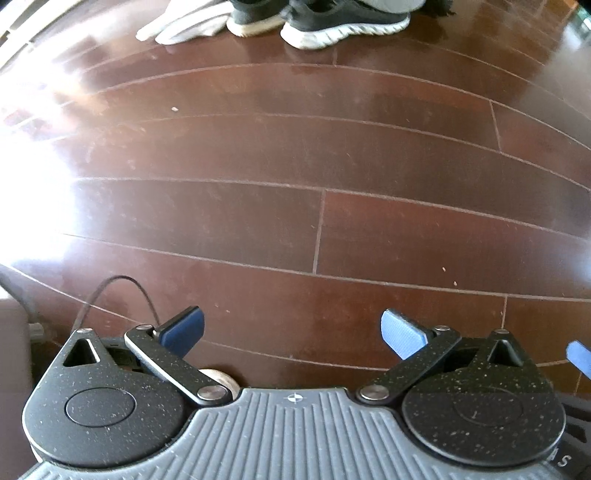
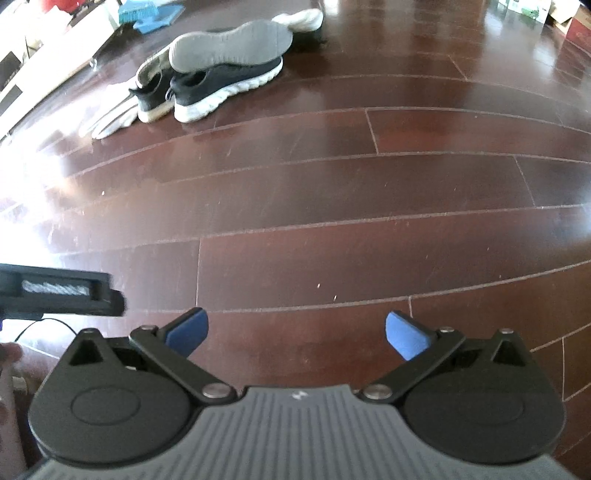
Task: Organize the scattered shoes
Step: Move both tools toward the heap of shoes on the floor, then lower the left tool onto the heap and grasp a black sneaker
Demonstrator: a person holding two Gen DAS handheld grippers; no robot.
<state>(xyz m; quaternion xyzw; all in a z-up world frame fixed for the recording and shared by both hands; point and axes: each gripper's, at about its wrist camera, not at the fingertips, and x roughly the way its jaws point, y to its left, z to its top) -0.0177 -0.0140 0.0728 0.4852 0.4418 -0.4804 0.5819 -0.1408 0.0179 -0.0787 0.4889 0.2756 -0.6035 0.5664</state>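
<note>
While nothing is held, the left gripper (image 1: 291, 334) and the right gripper (image 2: 295, 334) are kept wide open above the wood floor (image 2: 332, 229). The shoes (image 2: 221, 81) are piled far away, to the left. One shoe (image 2: 229, 46) is laid upside down on top, so it could be knocked off if the pile is bumped.

Frame edge crops the black sneakers (image 1: 343, 22); blurred clutter (image 2: 55, 48).
</note>
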